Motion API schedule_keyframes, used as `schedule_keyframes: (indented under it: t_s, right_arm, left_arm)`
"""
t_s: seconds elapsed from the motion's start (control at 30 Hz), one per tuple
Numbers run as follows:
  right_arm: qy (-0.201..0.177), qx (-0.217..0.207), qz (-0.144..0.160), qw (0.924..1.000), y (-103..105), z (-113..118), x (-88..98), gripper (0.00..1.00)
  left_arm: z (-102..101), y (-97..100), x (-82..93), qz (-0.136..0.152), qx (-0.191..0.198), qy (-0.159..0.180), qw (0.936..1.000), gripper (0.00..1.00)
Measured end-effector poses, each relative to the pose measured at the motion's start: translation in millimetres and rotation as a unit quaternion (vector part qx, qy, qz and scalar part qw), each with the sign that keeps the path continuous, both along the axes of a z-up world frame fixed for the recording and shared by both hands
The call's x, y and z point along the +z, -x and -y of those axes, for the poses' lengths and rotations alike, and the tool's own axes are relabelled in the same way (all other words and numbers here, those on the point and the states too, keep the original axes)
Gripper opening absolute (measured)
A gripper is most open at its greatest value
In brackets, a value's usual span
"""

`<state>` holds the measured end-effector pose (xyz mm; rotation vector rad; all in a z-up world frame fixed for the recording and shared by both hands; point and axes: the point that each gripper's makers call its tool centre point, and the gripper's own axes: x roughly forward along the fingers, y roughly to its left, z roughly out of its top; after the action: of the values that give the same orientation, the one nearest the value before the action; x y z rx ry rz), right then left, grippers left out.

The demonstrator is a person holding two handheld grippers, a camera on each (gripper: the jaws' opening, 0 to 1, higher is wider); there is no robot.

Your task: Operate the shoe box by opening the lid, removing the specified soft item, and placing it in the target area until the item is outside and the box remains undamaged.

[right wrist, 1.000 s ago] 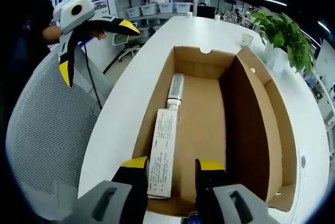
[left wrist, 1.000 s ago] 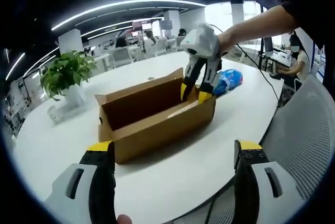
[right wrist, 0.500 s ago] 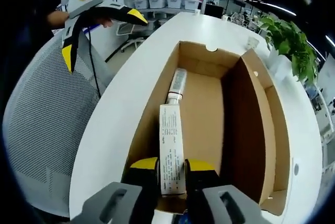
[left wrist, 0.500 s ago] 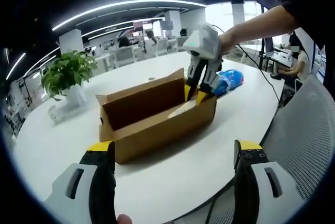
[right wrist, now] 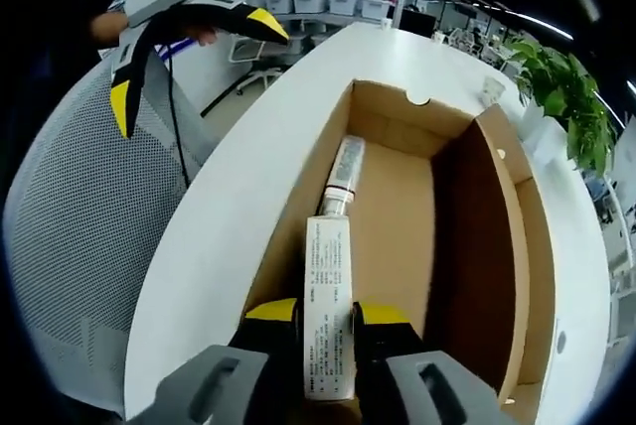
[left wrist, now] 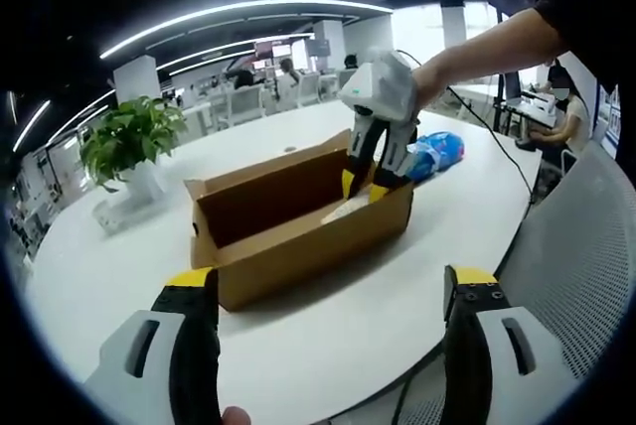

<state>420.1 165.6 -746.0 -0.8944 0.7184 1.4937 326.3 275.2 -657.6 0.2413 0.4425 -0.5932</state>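
Note:
The brown cardboard shoe box [left wrist: 298, 236] stands open on the white table [left wrist: 119, 276], its lid flap upright at the back. In the left gripper view my right gripper [left wrist: 360, 187] dips into the box's right end. In the right gripper view, the right gripper [right wrist: 326, 311] is shut on the near end of a long white printed tube [right wrist: 328, 276], which lies along the box's left wall [right wrist: 298, 216] and points away. My left gripper [left wrist: 331, 281] is held wide open in front of the box, holding nothing. It also hangs open over the chair as the left gripper [right wrist: 194, 66].
A potted plant [left wrist: 129, 137] stands at the table's far left, and appears as the plant [right wrist: 571, 107]. A blue bag [left wrist: 437, 152] lies beyond the box. A grey mesh chair [right wrist: 89, 246] is beside the table edge. People sit at desks in the background.
My right gripper has shut on the white tube's near end and raised it a little off the box floor. The left gripper has stayed still and open.

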Motion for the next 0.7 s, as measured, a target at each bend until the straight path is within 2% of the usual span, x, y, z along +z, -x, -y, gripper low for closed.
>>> schedule_keyframes:
  t_s: [0.13,0.2,0.3,0.47,0.7]
  right_arm:
    - [-0.001,0.0,0.001,1.0,0,1,1.3,0.15]
    - [-0.011,-0.009,-0.011,0.9998,1,-1,4.8,0.14]
    - [-0.013,-0.007,-0.001,0.9999,-2,-1,8.5,0.14]
    - [-0.023,-0.028,-0.005,0.9993,-8,3,17.9,0.14]
    - [-0.054,-0.056,-0.009,0.9969,-15,3,42.0,0.14]
  left_arm:
    - [0,-0.6,0.2,0.001,0.001,0.0,1.0,0.94]
    - [0,-0.3,-0.1,0.0,0.0,0.0,1.0,0.94]
    - [1,0.0,-0.8,-0.001,-0.003,-0.001,1.0,0.94]
    - [3,0.7,-1.1,-0.001,-0.006,-0.002,1.0,0.94]
    - [3,0.8,-0.4,0.001,-0.005,-0.001,1.0,0.94]
